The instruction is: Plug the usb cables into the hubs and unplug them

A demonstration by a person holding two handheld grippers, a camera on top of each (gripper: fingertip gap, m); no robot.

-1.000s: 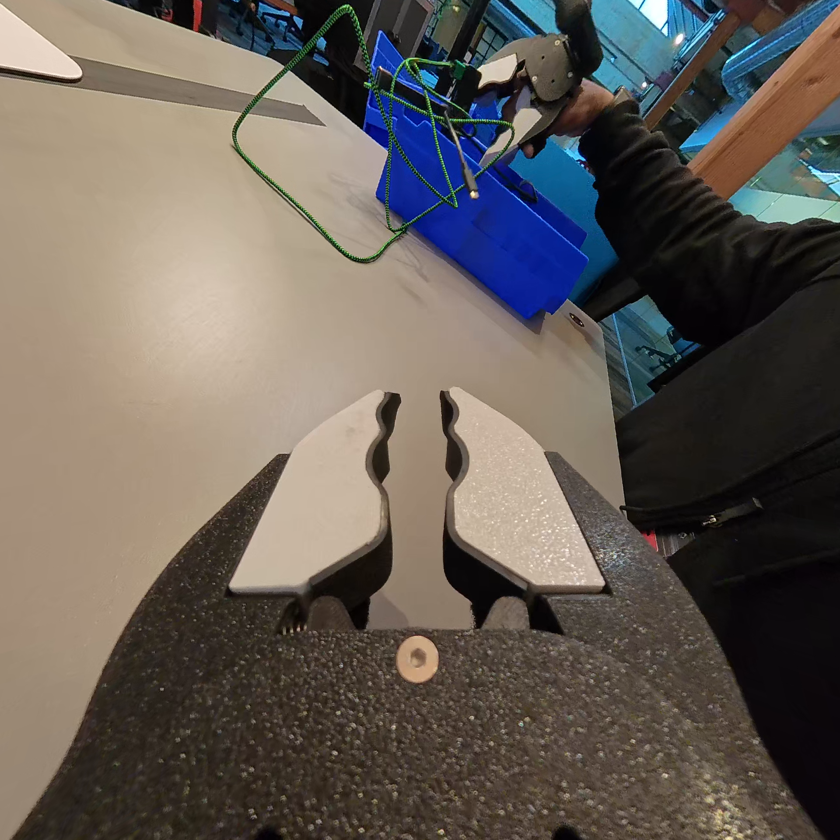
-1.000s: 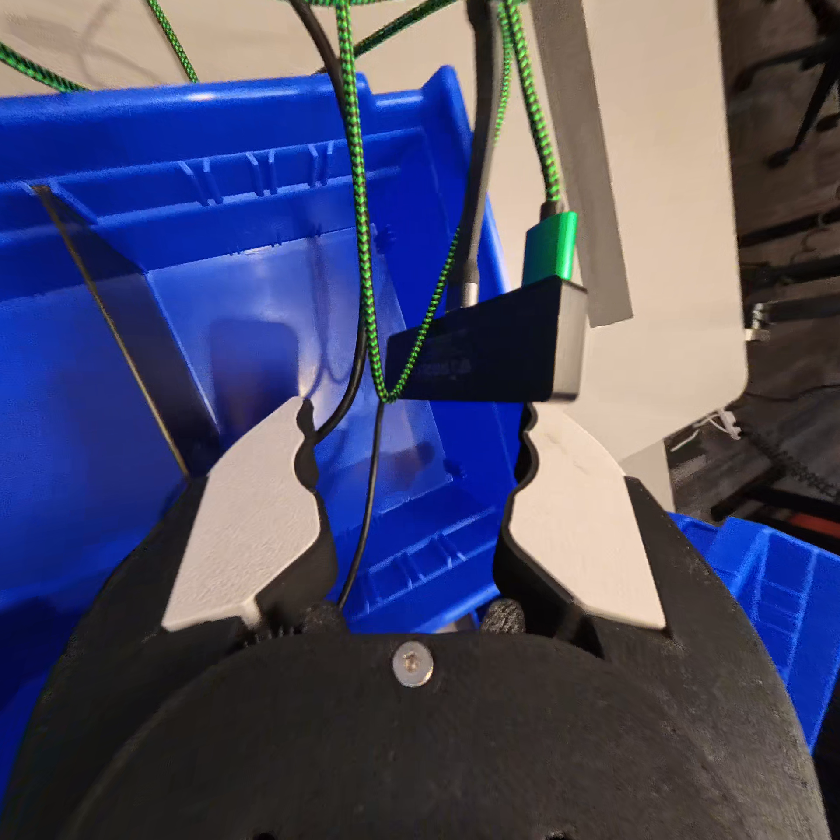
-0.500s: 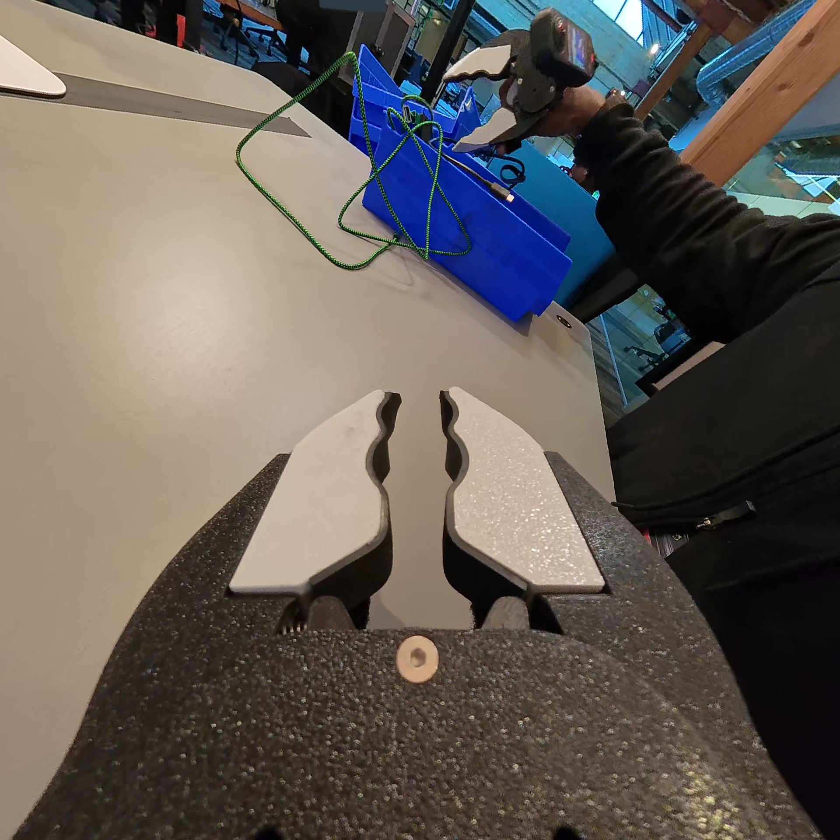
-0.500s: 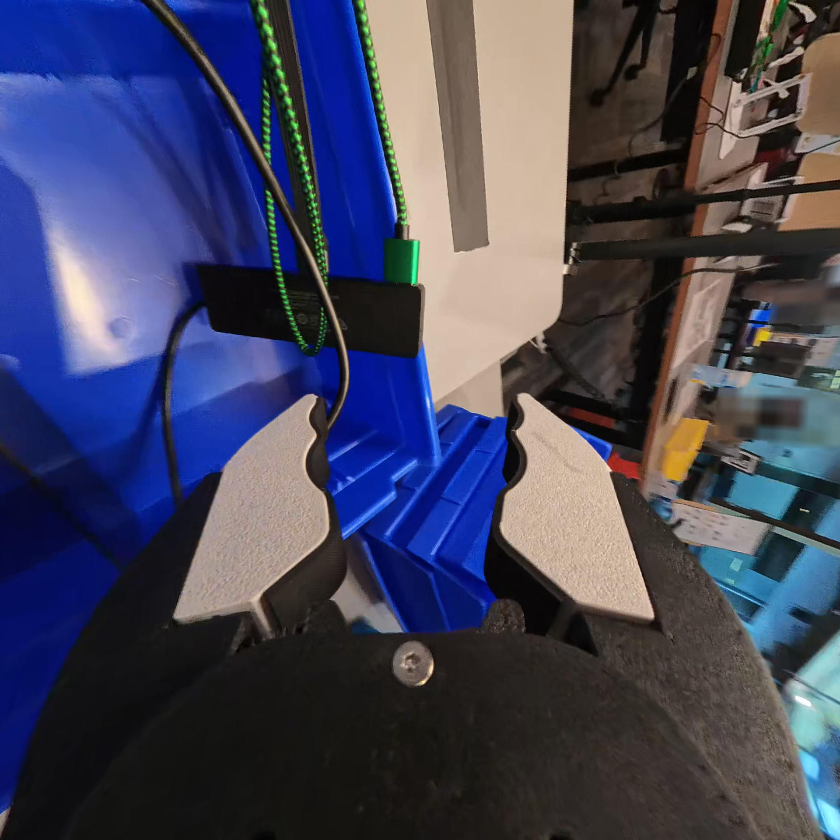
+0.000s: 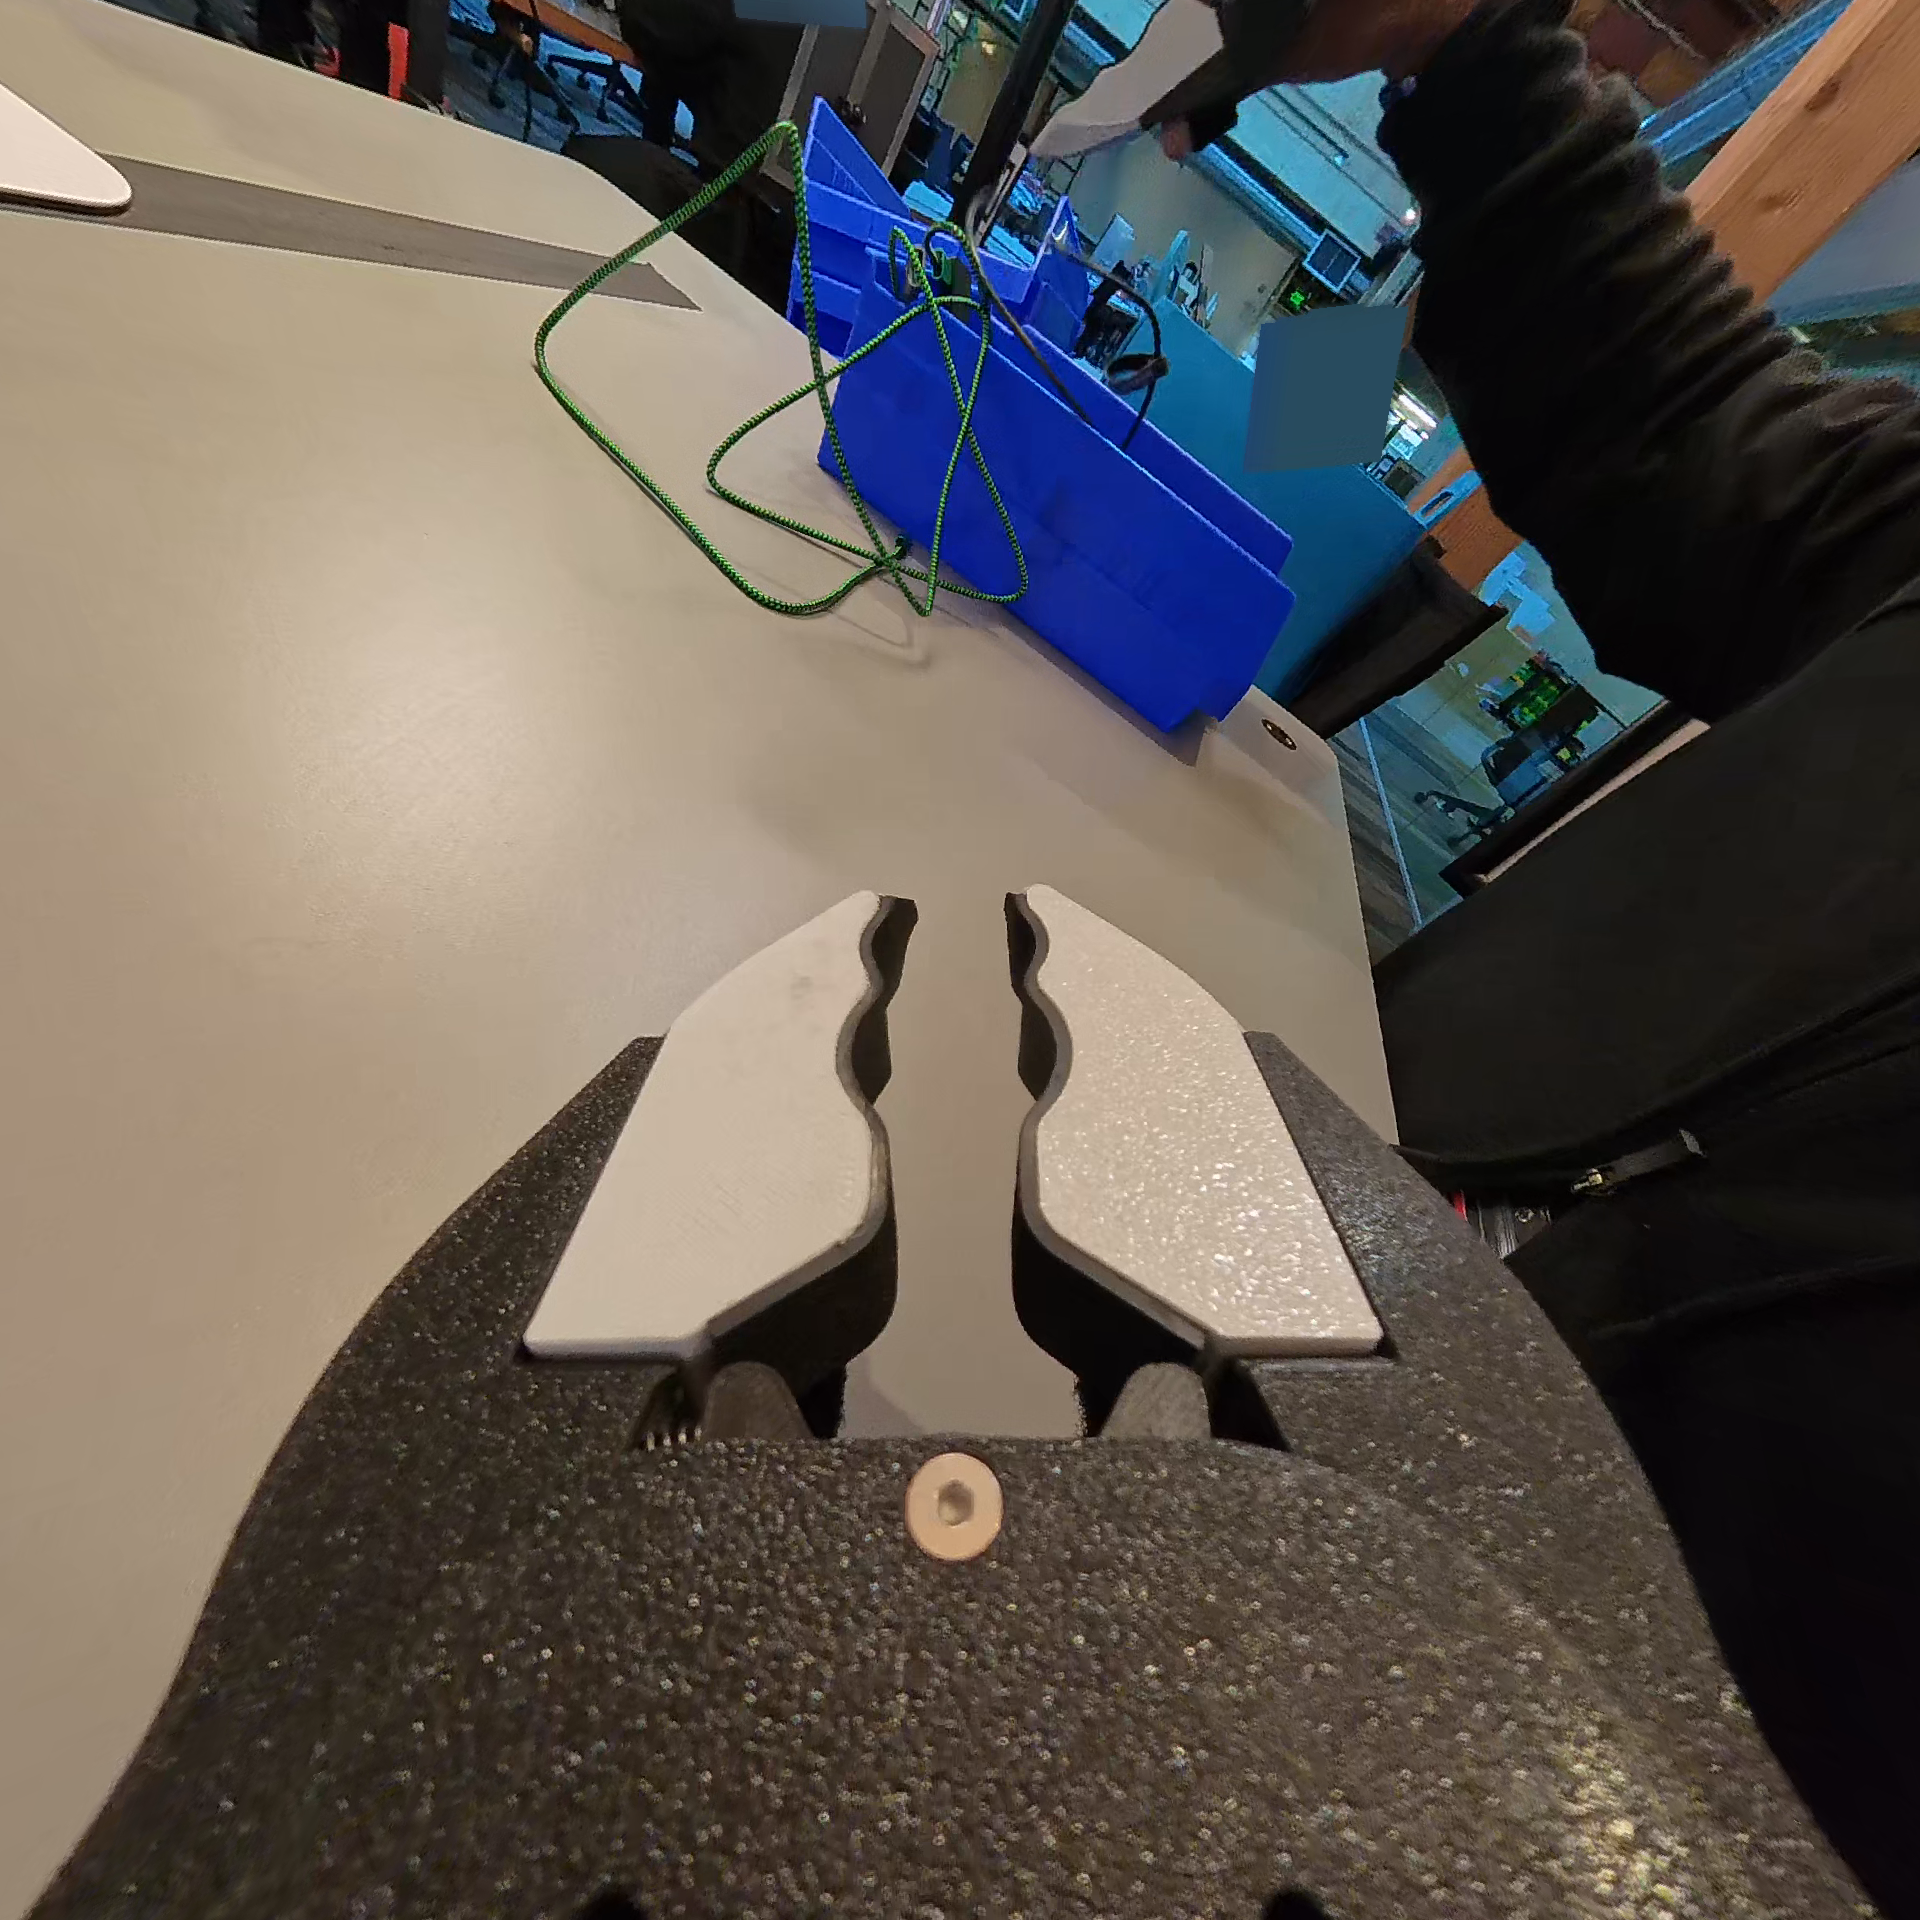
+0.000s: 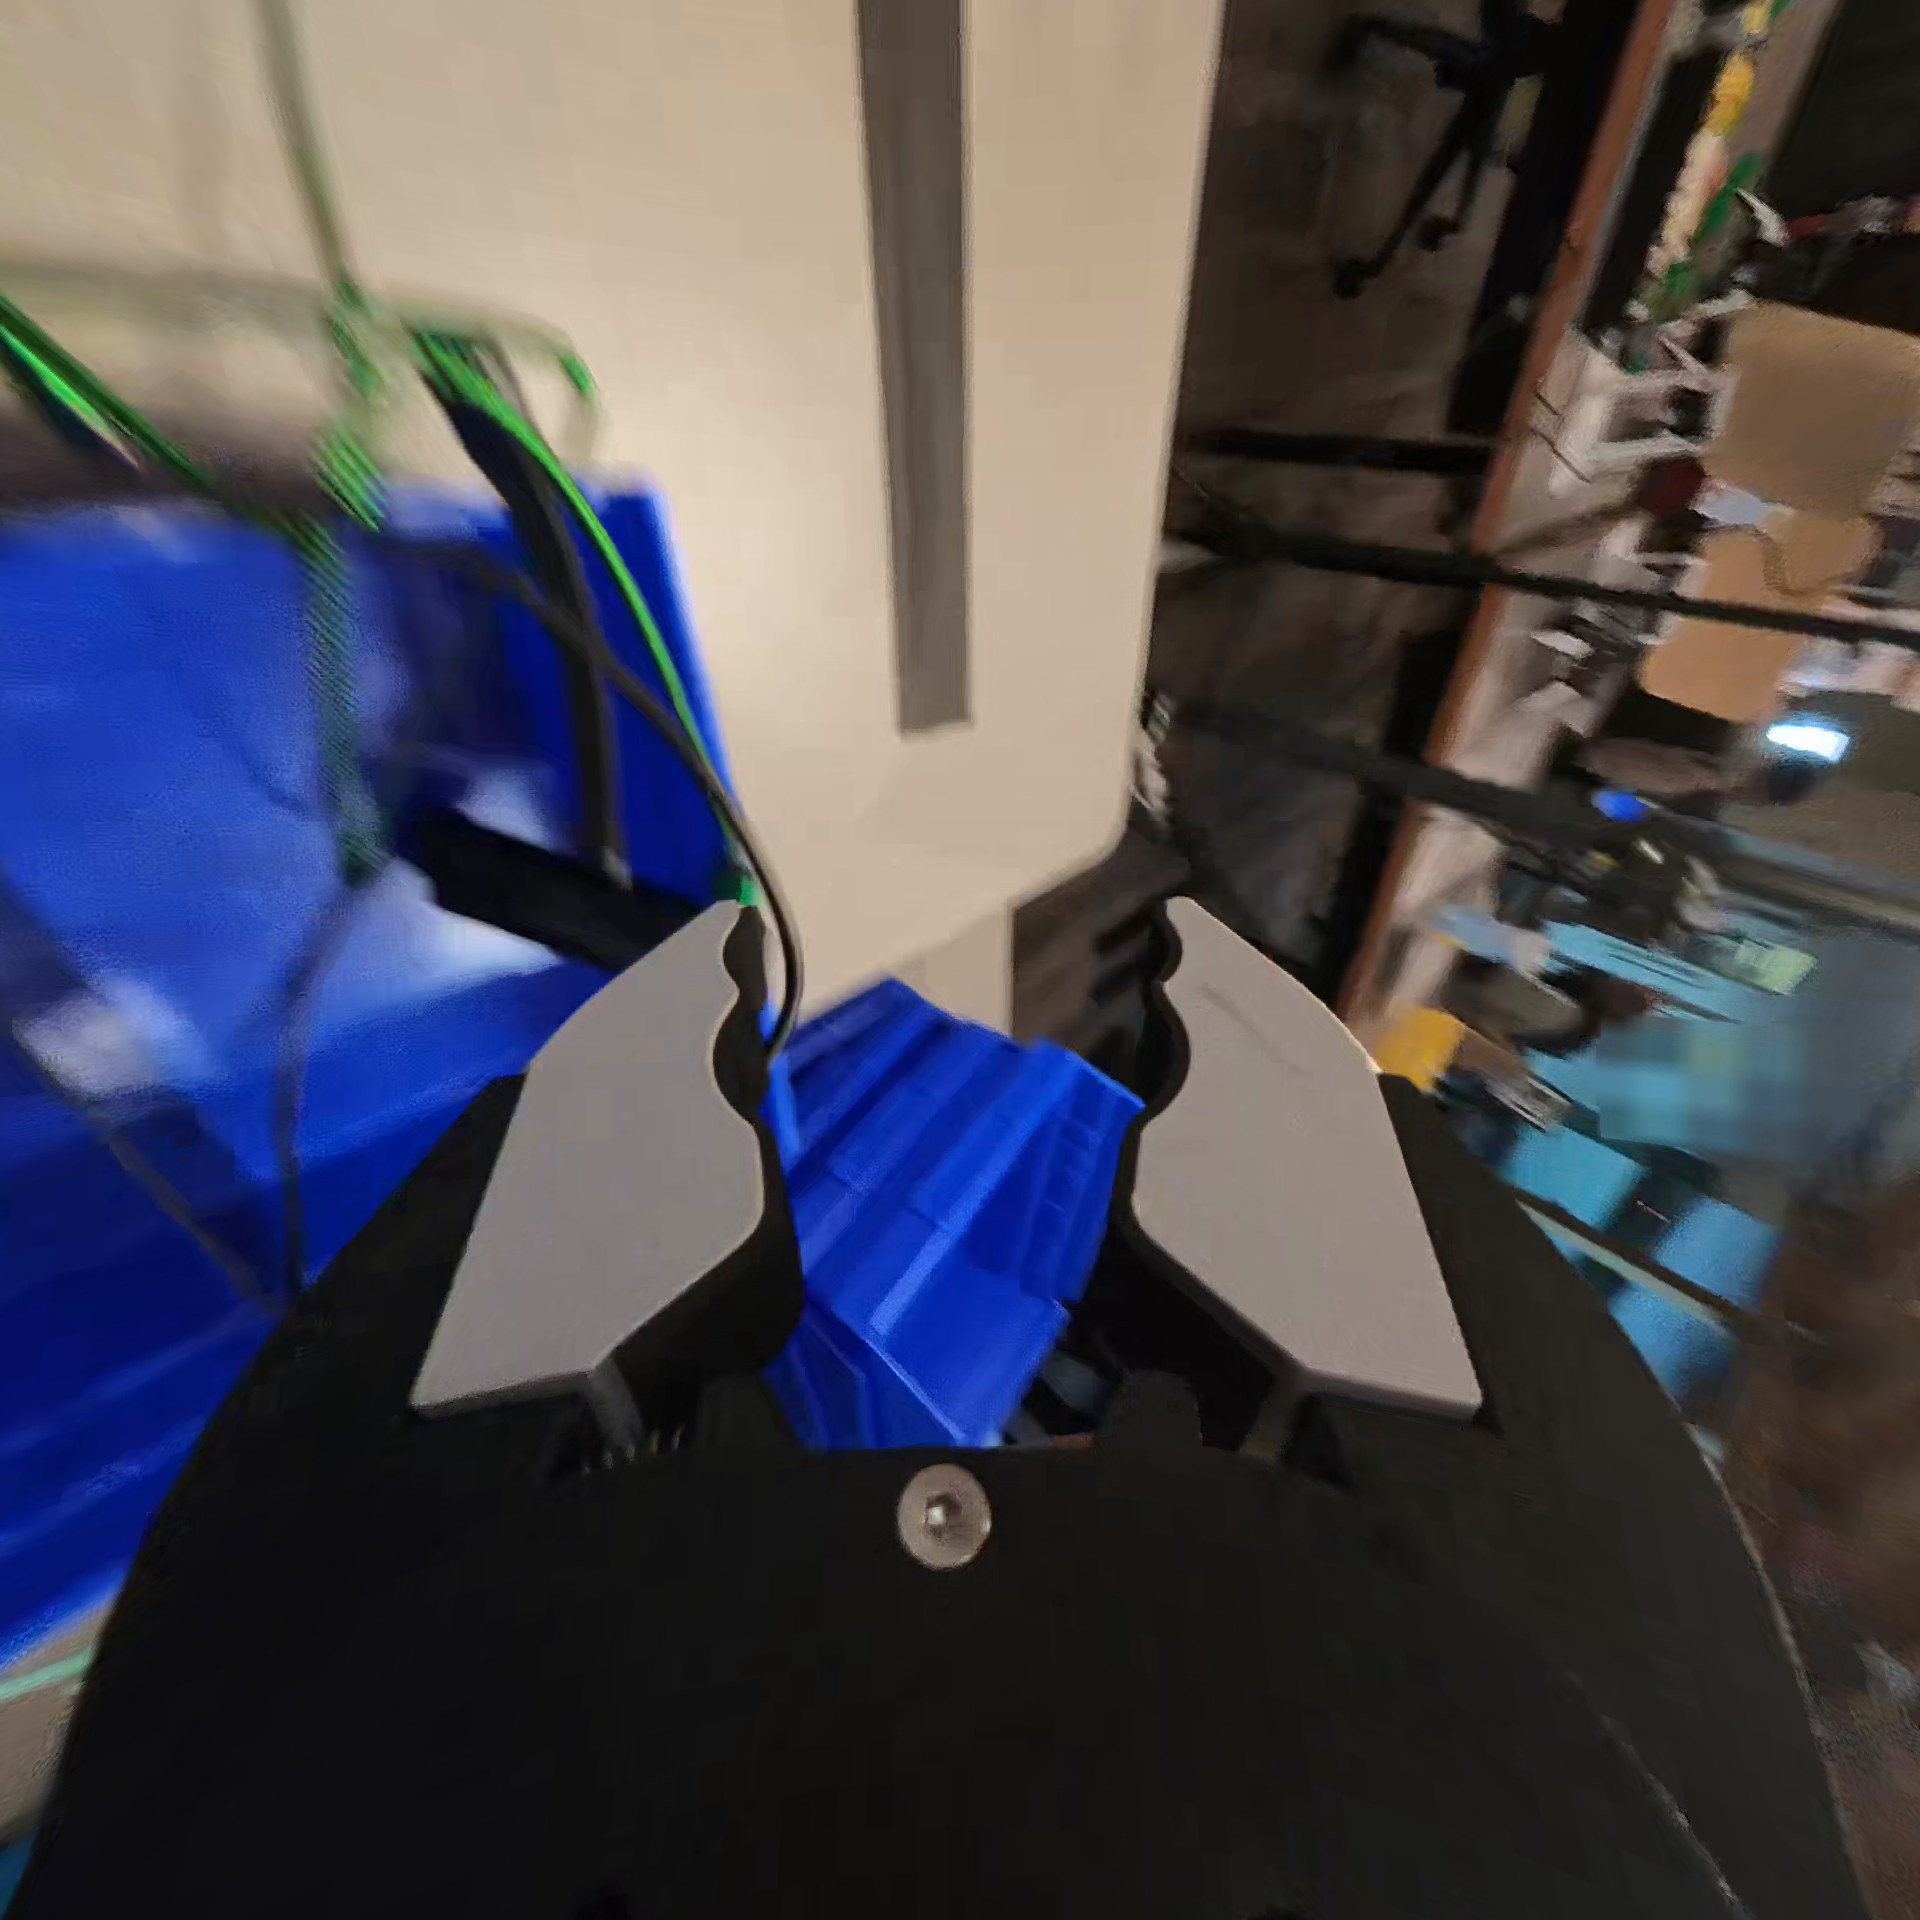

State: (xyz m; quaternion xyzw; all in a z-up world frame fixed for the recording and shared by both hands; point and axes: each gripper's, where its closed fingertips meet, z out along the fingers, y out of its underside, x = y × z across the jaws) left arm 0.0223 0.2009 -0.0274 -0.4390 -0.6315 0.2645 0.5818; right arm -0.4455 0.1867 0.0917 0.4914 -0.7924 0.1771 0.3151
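Left tongs (image 5: 960, 909): being rested low over the worktop (image 5: 312, 727), slightly parted, empty, kept clear. Right tongs (image 6: 956, 925): being held released above the blue bin (image 6: 208, 831), where hub (image 6: 540, 894) and green cable (image 5: 790, 416) are lying, probably for access.

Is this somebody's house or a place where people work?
It looks like a workplace, probably a shared workshop or lab. There is a big grey table with blue storage bins on it, a green cable spilling out, and more desks and equipment behind.
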